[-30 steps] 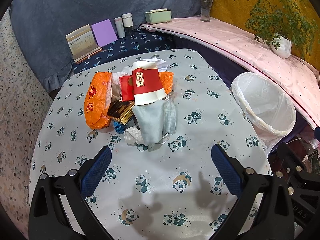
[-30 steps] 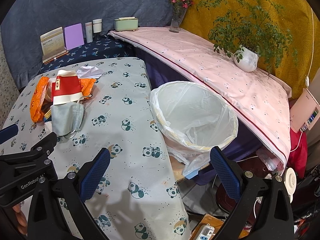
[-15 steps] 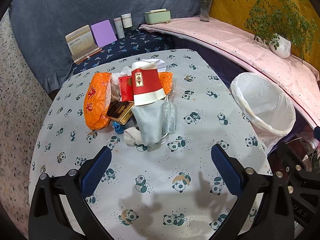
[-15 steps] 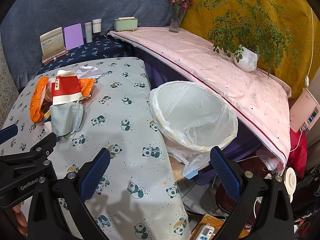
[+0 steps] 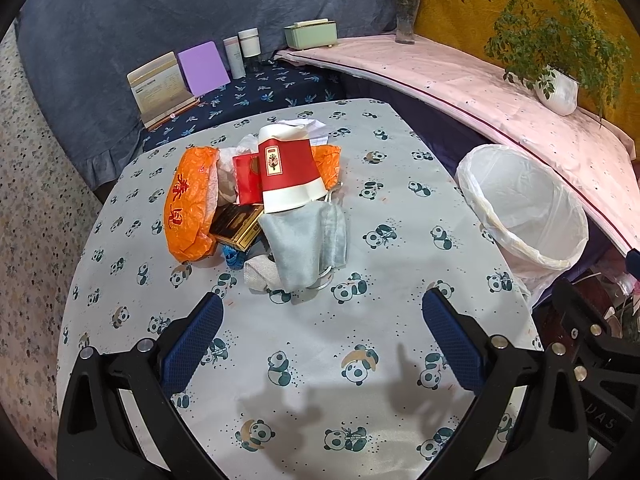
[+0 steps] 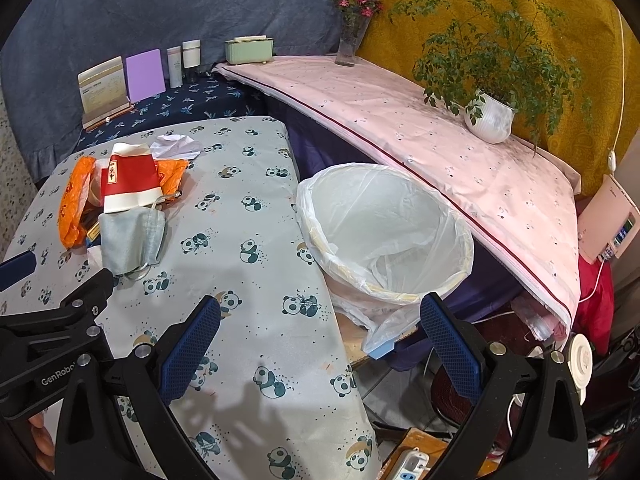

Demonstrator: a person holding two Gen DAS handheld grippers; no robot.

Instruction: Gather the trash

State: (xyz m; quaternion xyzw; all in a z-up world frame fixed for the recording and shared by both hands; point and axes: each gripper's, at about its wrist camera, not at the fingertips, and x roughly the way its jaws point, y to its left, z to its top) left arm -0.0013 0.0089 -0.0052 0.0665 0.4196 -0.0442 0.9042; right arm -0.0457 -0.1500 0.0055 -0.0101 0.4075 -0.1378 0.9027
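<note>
A pile of trash lies on the panda-print table (image 5: 320,360): a red and white paper cup (image 5: 286,172) (image 6: 130,184) on its side, an orange plastic bag (image 5: 188,204) (image 6: 70,208), a grey face mask (image 5: 306,242) (image 6: 130,240), a gold-black box (image 5: 238,226) and crumpled white paper (image 6: 176,146). My left gripper (image 5: 322,320) hangs open above the table just short of the mask, nothing between its fingers. My right gripper (image 6: 320,320) is open over the table's right edge, beside the bin (image 6: 384,236) (image 5: 524,208) lined with a white bag.
A long pink-covered shelf (image 6: 420,128) behind the bin carries a potted plant (image 6: 490,116), a flower vase (image 6: 352,40) and a green box (image 6: 248,48). Books and bottles stand at the back (image 5: 180,76). Cables and a power strip (image 6: 412,464) lie on the floor.
Both views have crept very slightly; the trash pile and bin have stayed put, and both grippers are as open as before.
</note>
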